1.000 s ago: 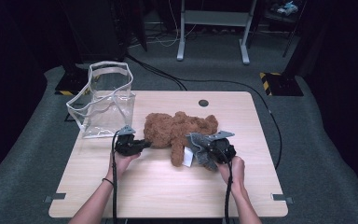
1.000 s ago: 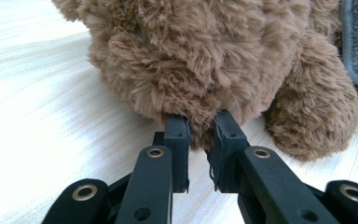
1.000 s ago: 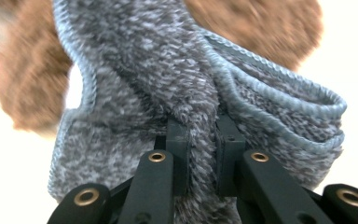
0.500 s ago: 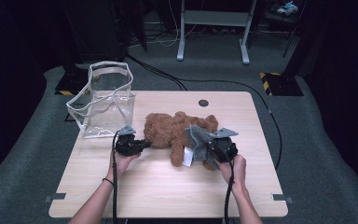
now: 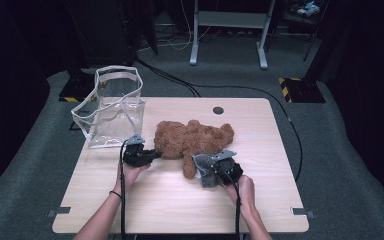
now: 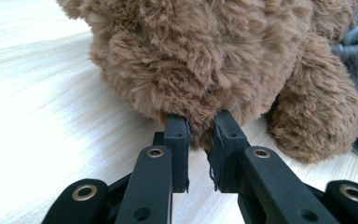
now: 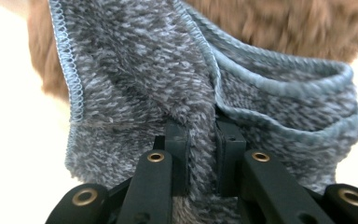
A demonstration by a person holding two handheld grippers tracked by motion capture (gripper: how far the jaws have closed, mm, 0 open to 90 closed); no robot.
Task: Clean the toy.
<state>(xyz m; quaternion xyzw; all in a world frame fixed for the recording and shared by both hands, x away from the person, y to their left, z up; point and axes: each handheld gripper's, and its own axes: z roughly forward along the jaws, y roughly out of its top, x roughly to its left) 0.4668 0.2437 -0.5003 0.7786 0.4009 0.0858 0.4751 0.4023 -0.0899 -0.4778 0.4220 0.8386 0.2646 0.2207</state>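
brown plush fur [image 6: 200,70] is pinched by narrow left gripper [image 6: 200,133]; grey fleece cloth [image 7: 144,88] is clamped in right gripper [image 7: 200,135].

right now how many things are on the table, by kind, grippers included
brown plush bear: 1
grey fleece cloth: 1
clear plastic bag: 1
grippers: 2, the left gripper pinching the bear's fur, the right gripper clamped on the cloth
total: 5

A clear plastic bag [image 5: 112,107] stands upright at the wooden table's [image 5: 180,195] far left corner.
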